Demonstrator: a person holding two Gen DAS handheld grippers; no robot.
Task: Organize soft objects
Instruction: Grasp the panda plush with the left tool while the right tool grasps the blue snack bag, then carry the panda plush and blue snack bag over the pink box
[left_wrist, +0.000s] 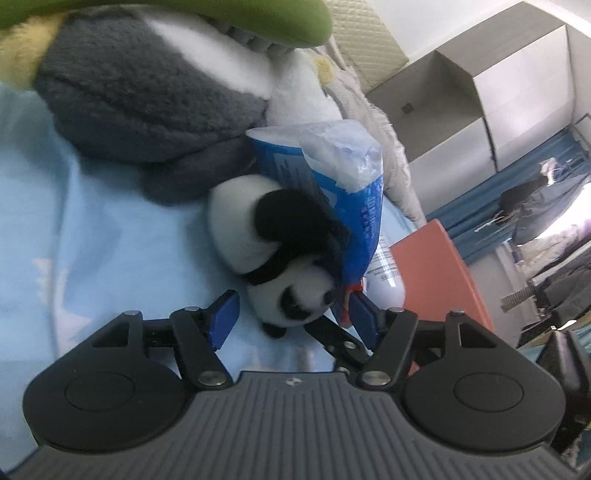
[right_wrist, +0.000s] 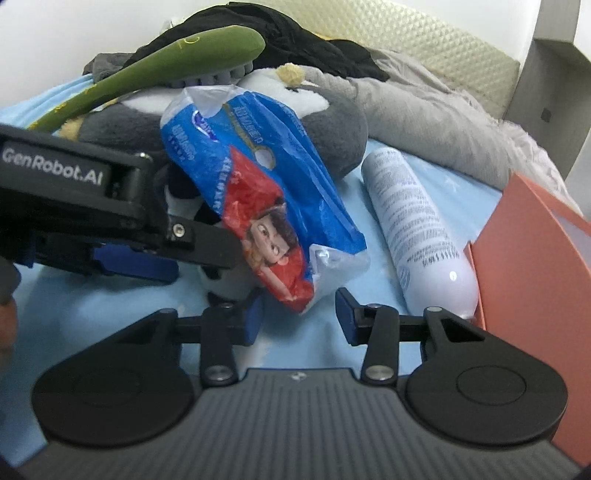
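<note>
A small black-and-white panda plush (left_wrist: 273, 251) lies on the light blue bedsheet (left_wrist: 92, 240). A blue and red plastic pack (left_wrist: 354, 206) leans over it. My left gripper (left_wrist: 291, 314) is open, its blue pads either side of the panda's head. In the right wrist view the pack (right_wrist: 266, 199) stands just beyond my open right gripper (right_wrist: 299, 315), and the panda (right_wrist: 225, 280) is mostly hidden behind the pack and the left gripper (right_wrist: 110, 221). A big grey and white penguin plush (left_wrist: 147, 92) lies behind, under a green plush (left_wrist: 258, 18).
A white printed bottle (right_wrist: 417, 229) lies right of the pack. An orange box (right_wrist: 535, 258) stands at the right edge of the bed. A grey blanket (right_wrist: 424, 114) and black clothes (right_wrist: 295, 40) are heaped by the headboard. A grey cupboard (left_wrist: 480, 92) stands beyond.
</note>
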